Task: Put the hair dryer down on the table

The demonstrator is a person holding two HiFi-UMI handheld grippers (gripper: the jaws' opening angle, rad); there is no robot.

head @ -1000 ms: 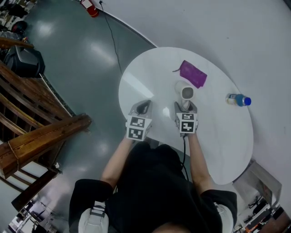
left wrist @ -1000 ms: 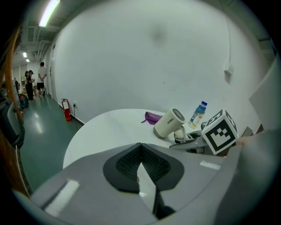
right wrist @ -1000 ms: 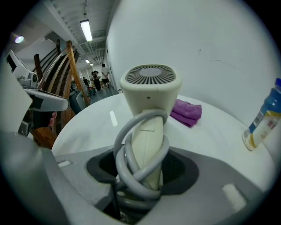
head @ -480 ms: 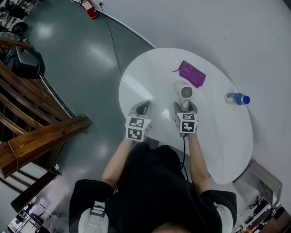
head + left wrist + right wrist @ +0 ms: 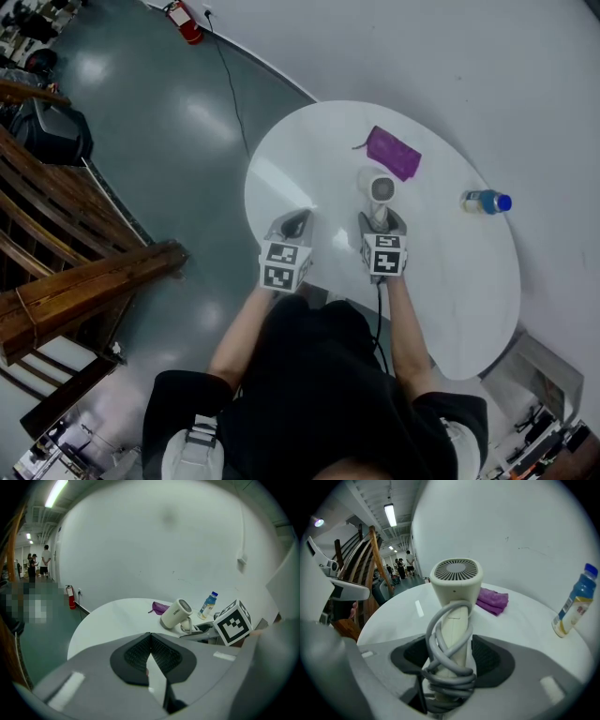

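Grey cord (image 5: 446,670) is what I'd worry about here tbh. It's wound in fat loops round the handle of the cream hair dryer (image 5: 378,190), and that handle sits right between the jaws of the right gripper (image 5: 382,222). Those jaws have just been opening and stand wide, with a gap showing between pads and handle, so I'd call the grip let go. The dryer looks down on the white table (image 5: 450,281), barrel end near the middle, just beside the purple cloth (image 5: 394,153) and well apart from the bottle (image 5: 486,202). Problem is the loops bulge out toward the pads, so if the gripper backs off at an angle, a pad could hook a loop and drag or flip the whole dryer. Also can't tell if the handle end rests fully on the table or is propped on the jaws. If it's propped, it'll drop and the round barrel could roll into the cloth. Left gripper (image 5: 293,223) is clamped shut on nothing, off near the table edge, so it's no help steadying.
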